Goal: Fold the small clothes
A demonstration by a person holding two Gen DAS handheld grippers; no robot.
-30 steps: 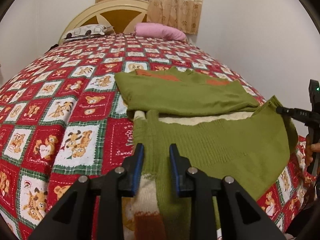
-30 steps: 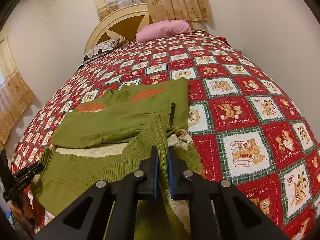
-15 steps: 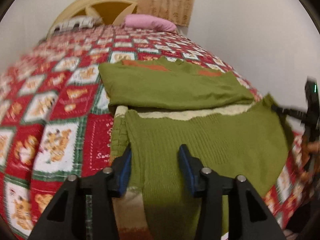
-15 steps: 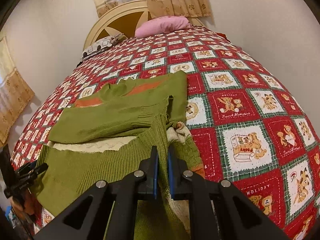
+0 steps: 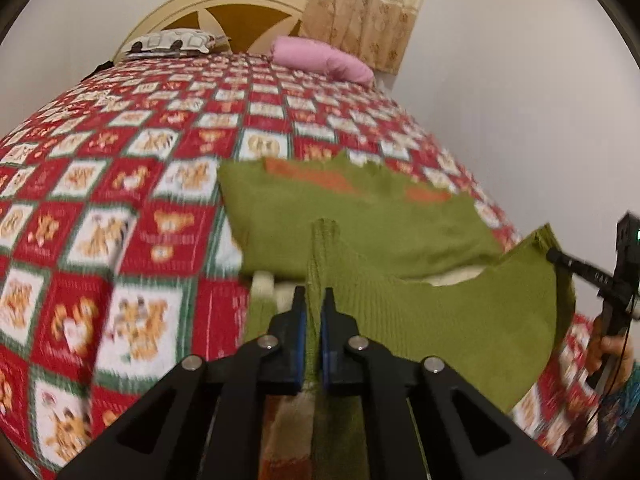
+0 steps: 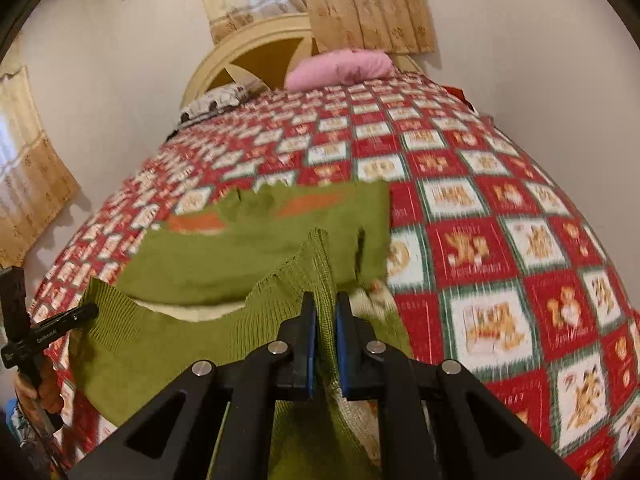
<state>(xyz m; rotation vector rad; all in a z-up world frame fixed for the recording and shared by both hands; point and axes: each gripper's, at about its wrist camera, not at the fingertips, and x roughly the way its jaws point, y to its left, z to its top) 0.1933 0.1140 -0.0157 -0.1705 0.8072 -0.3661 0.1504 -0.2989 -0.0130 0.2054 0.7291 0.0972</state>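
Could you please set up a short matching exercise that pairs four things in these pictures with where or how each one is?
Things:
1. green sweater
2. pink pillow
3. patterned pillow
4. left gripper

States:
A. at the headboard, beside the curtain
B. at the headboard, on the side away from the curtain
C. shut on a ribbed edge
D. its near edge lifted off the quilt

Pairs: 1-D, 2-A, 3-B, 4-C

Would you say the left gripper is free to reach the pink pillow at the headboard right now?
Probably not: the left gripper is shut on the green sweater, and the pink pillow lies across the whole bed.
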